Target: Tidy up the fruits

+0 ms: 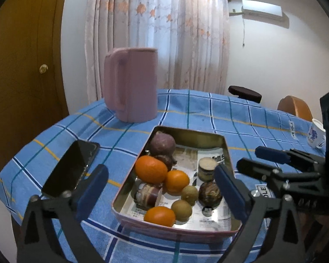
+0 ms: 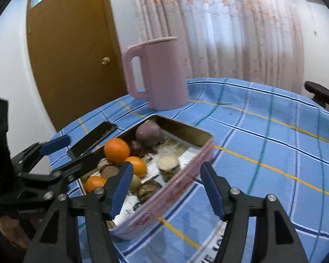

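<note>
While both tongs gape, metal tin [image 1: 187,134] holding oranges [image 1: 151,169], passionfruit [image 1: 161,143], longans [image 1: 181,210].

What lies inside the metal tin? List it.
The tin holds three oranges, two greenish-brown fruits, purple fruits, a cut cylindrical piece and a dark round fruit, all on printed paper. The fruit covers much of the paper.

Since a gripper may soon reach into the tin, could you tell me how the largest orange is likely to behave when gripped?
The largest orange looks round and smooth, so it may roll or slip between narrow pads. It rests against other fruit in the tin, so lifting it could nudge them.
</note>
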